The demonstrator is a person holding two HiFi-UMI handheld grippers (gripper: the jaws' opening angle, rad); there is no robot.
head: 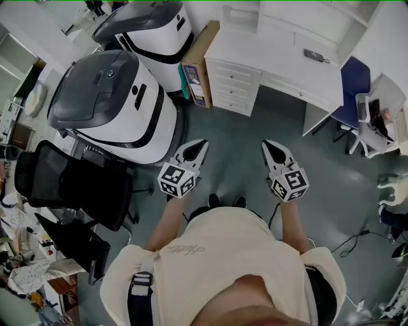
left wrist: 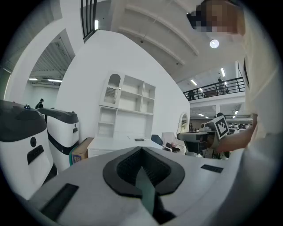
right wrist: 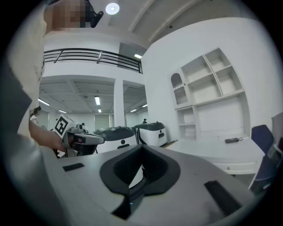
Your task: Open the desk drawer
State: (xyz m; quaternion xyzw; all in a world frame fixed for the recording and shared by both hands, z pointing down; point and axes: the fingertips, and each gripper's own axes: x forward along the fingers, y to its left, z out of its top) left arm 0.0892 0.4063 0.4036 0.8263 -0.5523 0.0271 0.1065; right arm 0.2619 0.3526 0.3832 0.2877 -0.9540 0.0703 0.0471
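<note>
floor (head: 242,159): grey-green, bare between the person and the white furniture along the far wall.
machines (head: 108,102): two large white bodies with dark grey lids, side by side at the person's left front; the farther one stands just beside the cardboard box.
surface (head: 280,57): white desk against the wall, ahead of the person and well apart from both tools.
shelf unit (head: 287,16): white, open compartments, standing on the back of the surface.
black chair (head: 70,184): office chair at the person's left, beside the nearer machine.
blue chair (head: 354,89): at the right end of the surface.
cardboard box (head: 199,63): upright on edge, wedged between the farther machine and the drawer stack.
drawers (head: 233,86): a stack of white fronts under the left end of the surface; all fronts sit flush, none pulled out.
left hand-held gripper (head: 201,146): held roughly level and aimed toward the surface; jaws pressed together at the tips, nothing between them.
right hand-held gripper (head: 266,145): held level beside the left one, a gap between them; jaws pressed together, nothing pinched.
small dark object (head: 314,56): lying flat on the surface toward its right; too small to identify.
</note>
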